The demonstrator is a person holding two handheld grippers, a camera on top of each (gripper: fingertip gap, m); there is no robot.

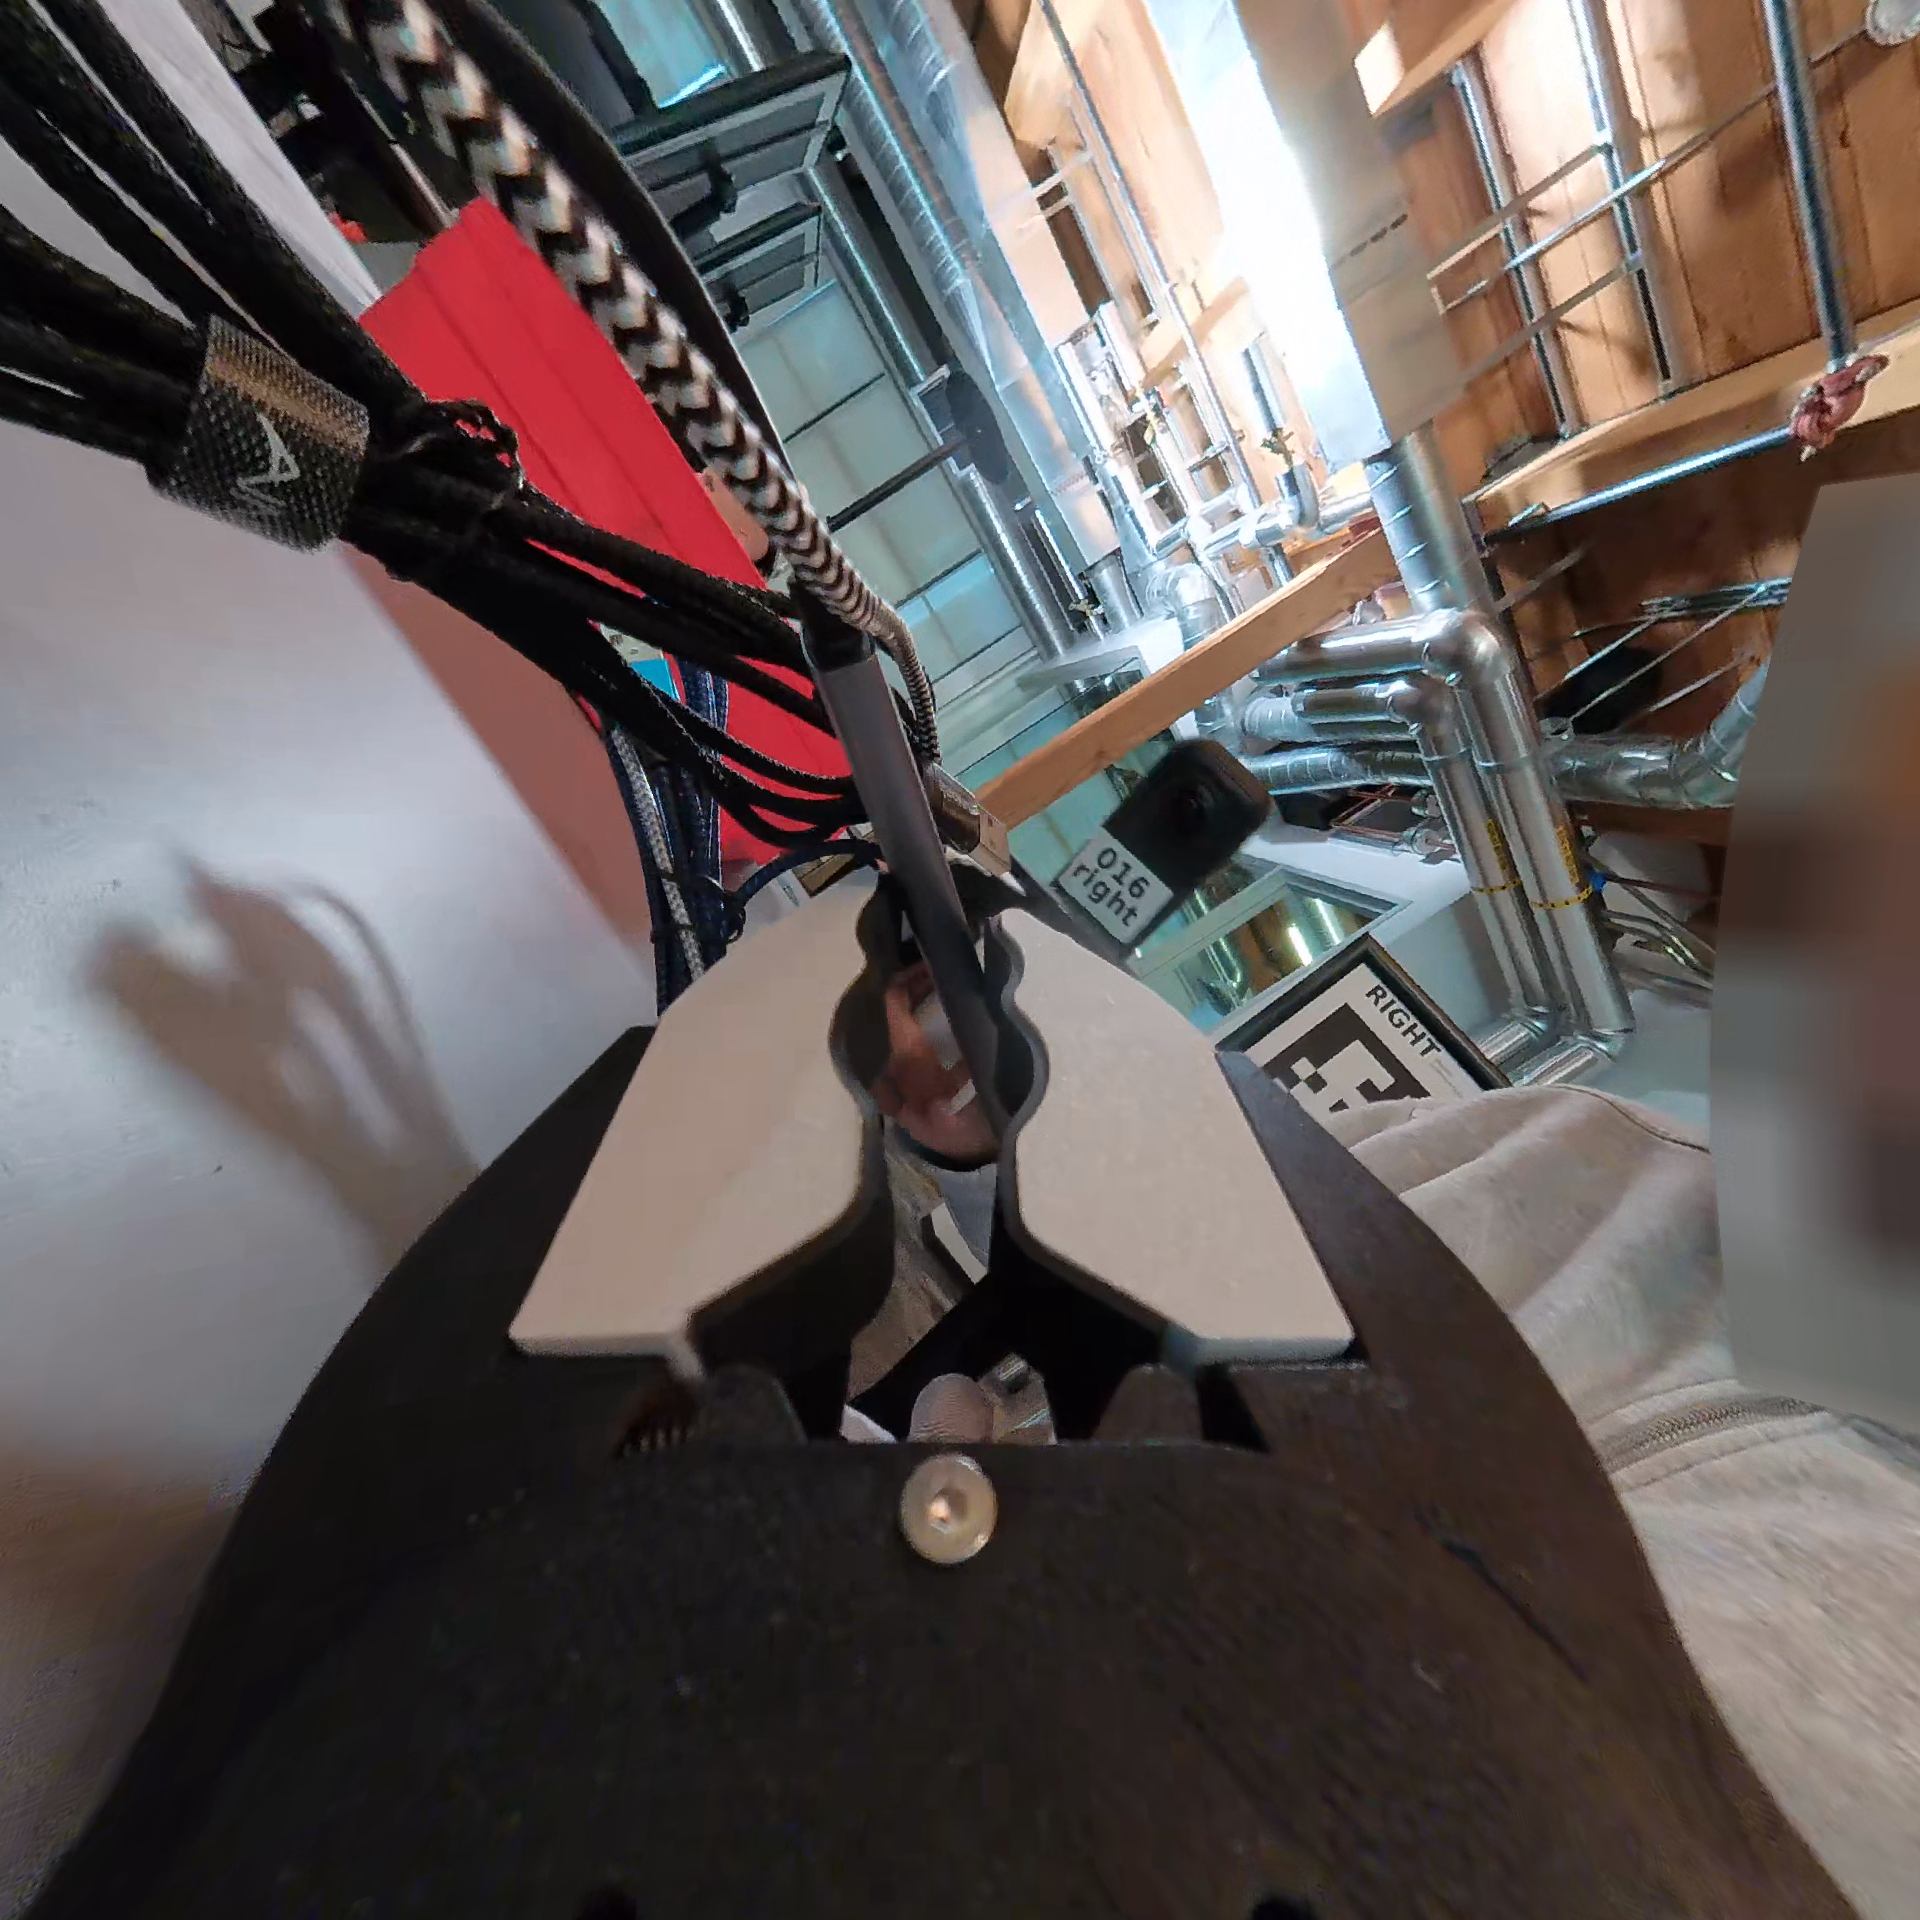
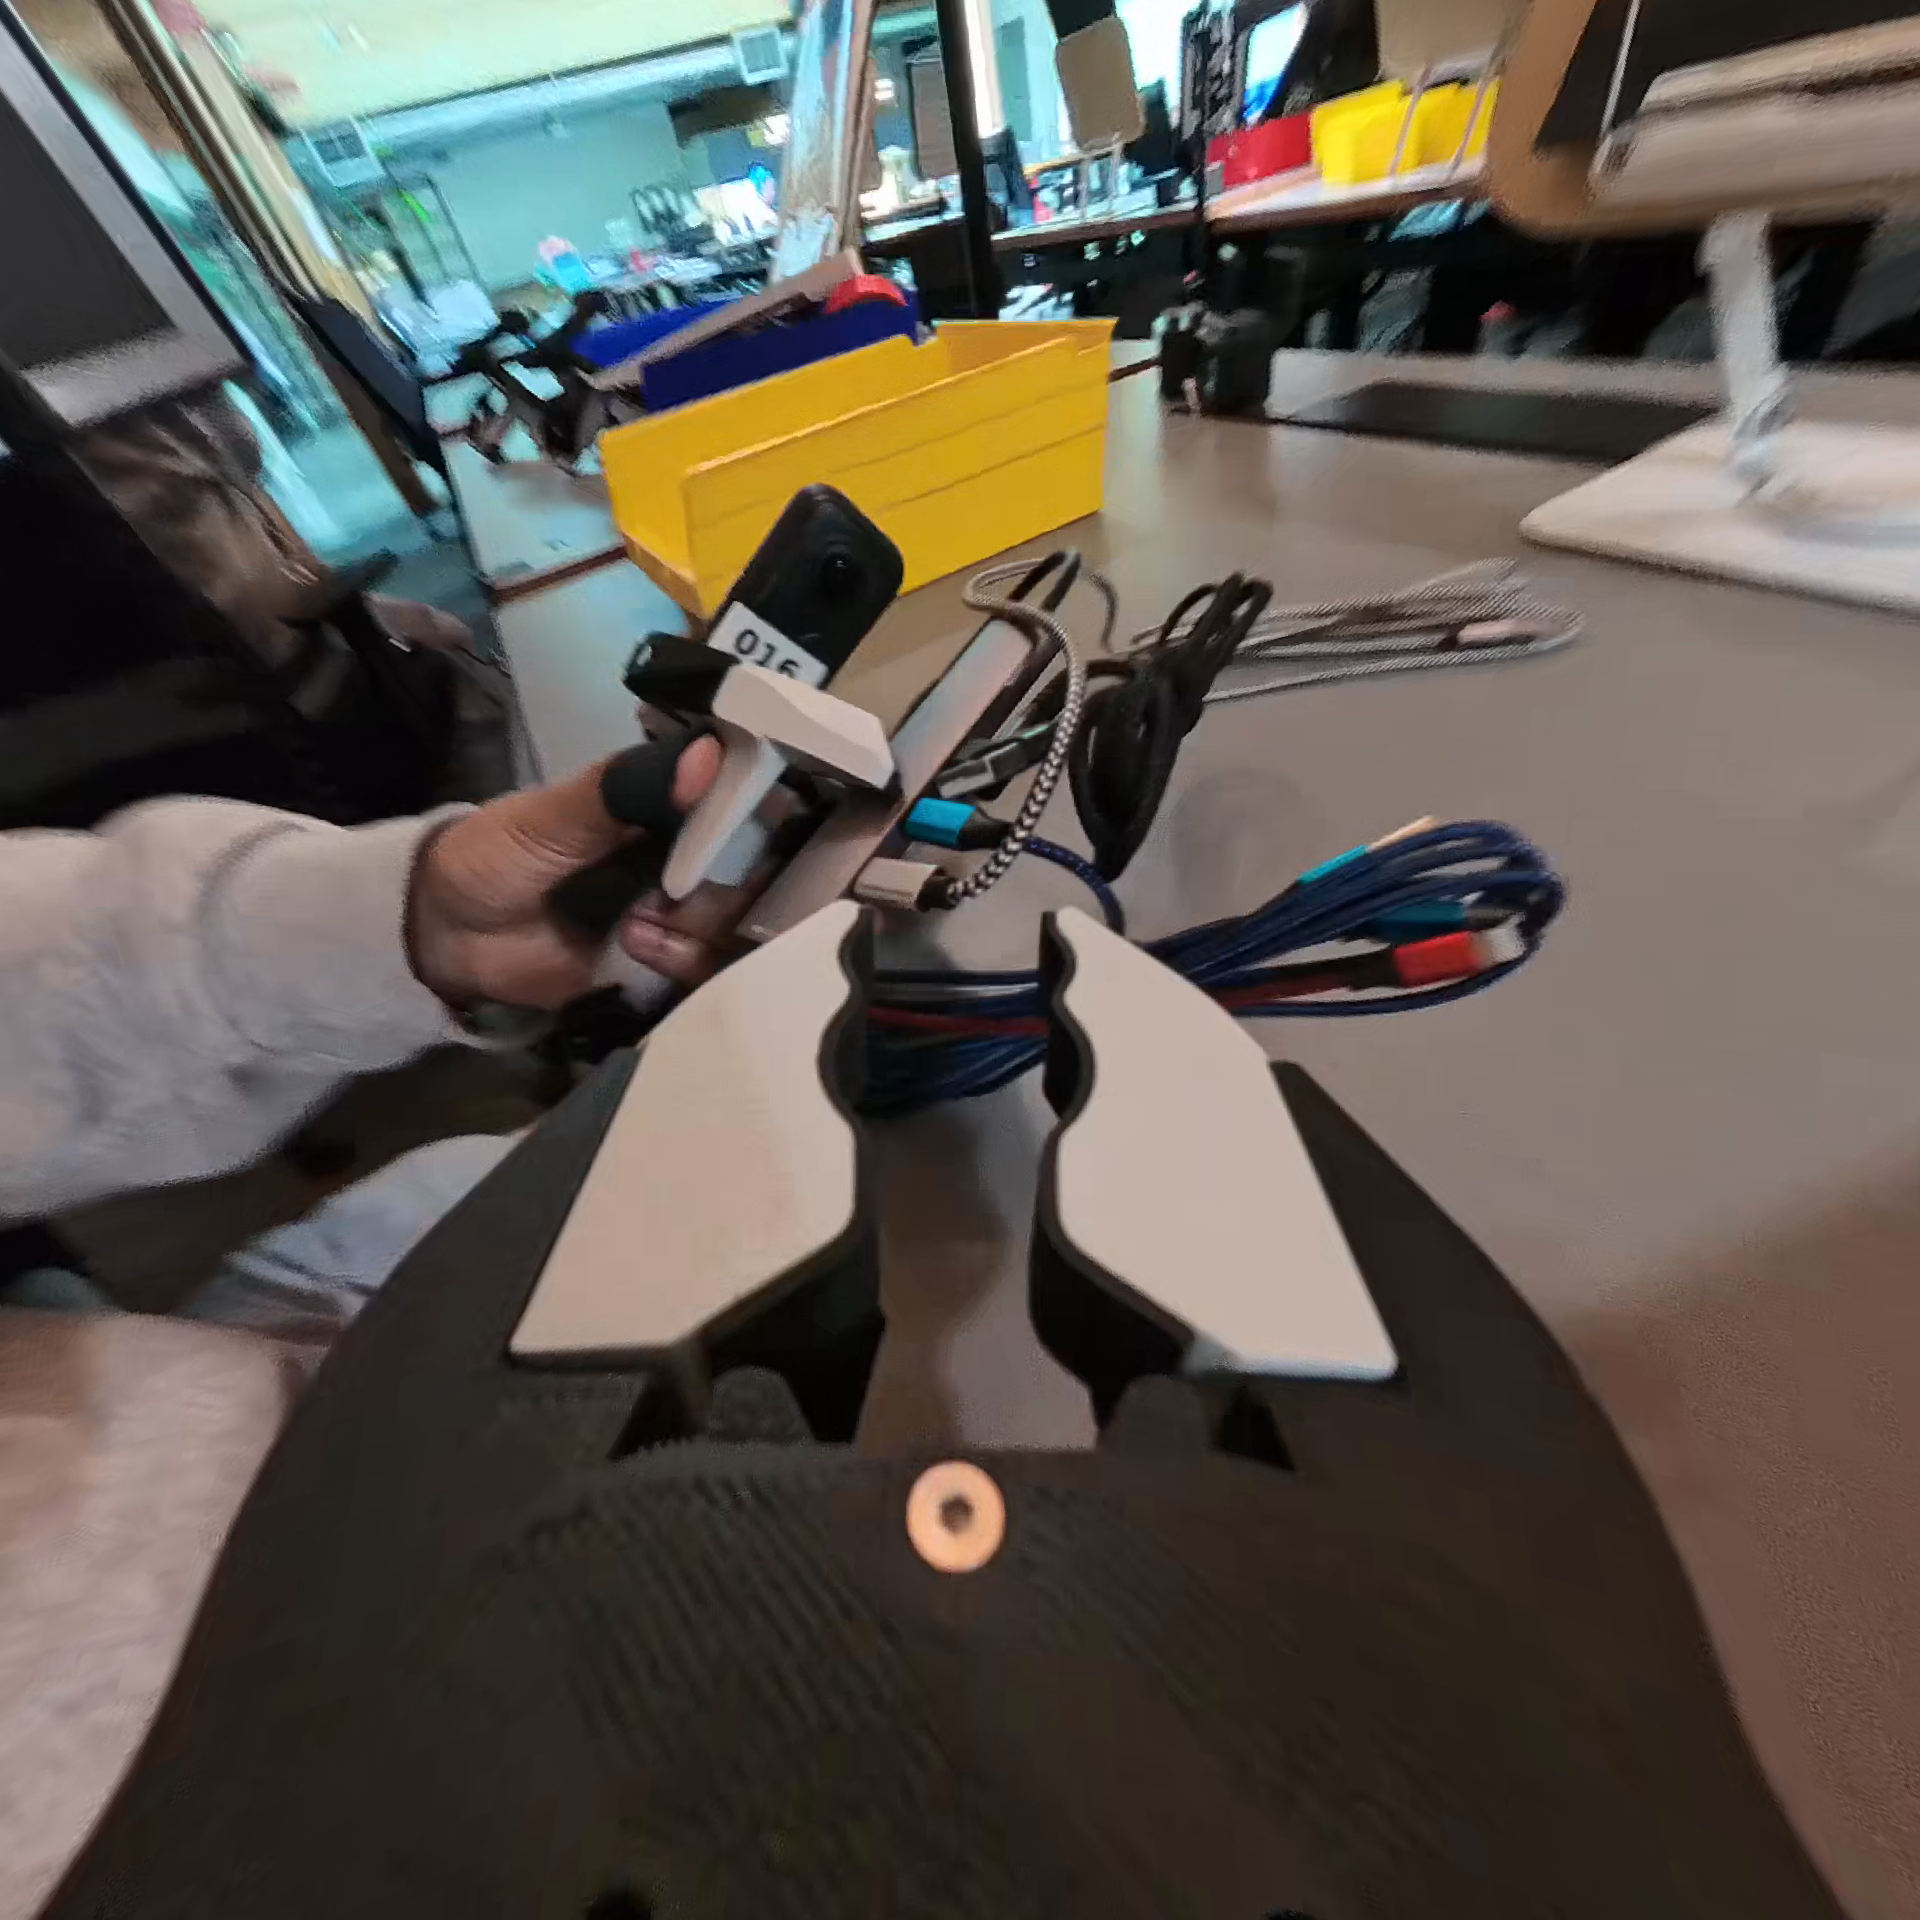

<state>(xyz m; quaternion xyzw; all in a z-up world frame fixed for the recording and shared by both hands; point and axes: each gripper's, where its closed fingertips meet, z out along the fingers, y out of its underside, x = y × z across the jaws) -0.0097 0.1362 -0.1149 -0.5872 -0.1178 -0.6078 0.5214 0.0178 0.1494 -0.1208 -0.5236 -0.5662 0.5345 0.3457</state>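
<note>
My left gripper (image 1: 933, 935) is shut on a slim dark grey hub (image 1: 891, 748) and holds it tilted in the air. A black-and-white braided cable (image 1: 623, 312) and a bundle of black cables (image 1: 499, 540) hang from the hub. In the right wrist view the left gripper (image 2: 800, 769), held by a hand (image 2: 520, 883), pinches the hub (image 2: 951, 707) above the table. My right gripper (image 2: 951, 935) is open and empty, just below the hub's lower end. A coil of blue cables (image 2: 1351, 935) lies on the table beyond its fingertips.
A yellow bin (image 2: 883, 457) stands at the back of the grey table (image 2: 1558, 1039), with a blue bin behind it. Grey-and-white braided cables (image 2: 1403, 623) and a black cable coil (image 2: 1143, 717) lie mid-table. A white monitor base (image 2: 1714, 520) is at the right. A red bin (image 1: 540, 416) is behind the hanging cables. My two grippers' fingertips are within a few centimetres of each other.
</note>
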